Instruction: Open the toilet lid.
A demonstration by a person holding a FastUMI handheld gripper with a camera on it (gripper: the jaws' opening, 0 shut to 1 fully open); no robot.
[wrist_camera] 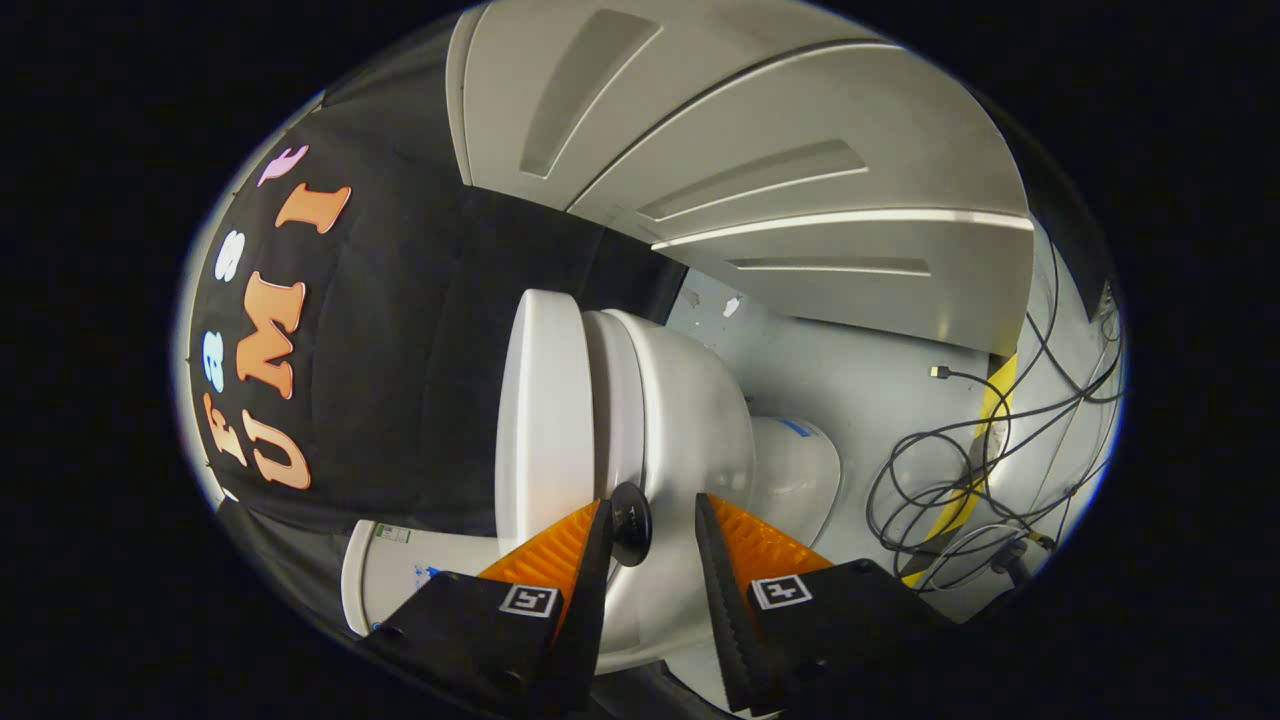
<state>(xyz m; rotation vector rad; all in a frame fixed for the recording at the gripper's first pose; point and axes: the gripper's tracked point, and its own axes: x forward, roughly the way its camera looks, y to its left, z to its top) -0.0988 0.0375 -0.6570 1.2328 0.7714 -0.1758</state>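
The view is rolled sideways. A white toilet stands just ahead of my fingers, its lid point(540, 400) lying flat against the bowl point(690, 400). A small round black knob point(631, 522) sticks out at the front edge of the lid. My gripper point(650, 508) is open around that knob. The knob sits close against one finger point(598, 545), and a clear gap separates it from the other finger point(715, 560). The toilet's base point(800, 470) shows beyond the bowl.
The toilet's tank point(400, 580) lies behind the lid, against the black cloth wall point(400, 330). Loose black cables point(960, 480) and a strip of yellow tape point(990, 420) lie on the pale floor point(850, 380) beside the toilet. White panelled walls point(780, 150) stand beyond.
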